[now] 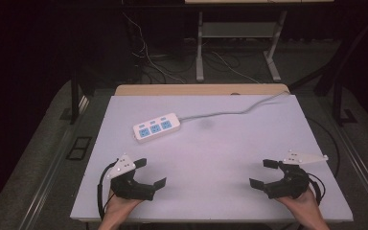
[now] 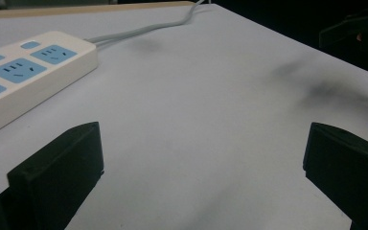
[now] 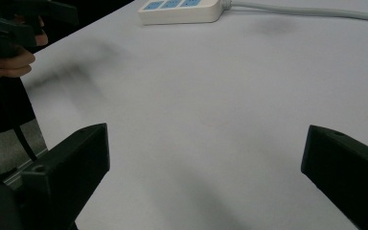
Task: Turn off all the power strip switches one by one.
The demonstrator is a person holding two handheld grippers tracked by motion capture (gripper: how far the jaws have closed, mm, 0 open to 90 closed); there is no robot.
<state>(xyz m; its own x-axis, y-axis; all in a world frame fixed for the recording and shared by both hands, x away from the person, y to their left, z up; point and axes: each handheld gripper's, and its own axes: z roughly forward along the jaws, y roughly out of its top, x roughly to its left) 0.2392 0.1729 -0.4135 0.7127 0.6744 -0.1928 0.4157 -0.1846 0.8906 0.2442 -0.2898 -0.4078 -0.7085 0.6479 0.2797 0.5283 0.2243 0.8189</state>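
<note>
Nearest, the left gripper (image 1: pixel 150 173) and right gripper (image 1: pixel 261 173) rest low at the table's (image 1: pixel 220 158) near edge, fingers spread and empty, seemingly poised to start. Farther back, left of centre, lies the power strip (image 1: pixel 156 127), sockets up, its cable (image 1: pixel 230 112) trailing off the far right corner.

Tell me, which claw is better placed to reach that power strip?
Probably the left claw: the power strip lies on the table's left half, nearer to it, and its jaws stand open. The right claw sits farther away.
</note>
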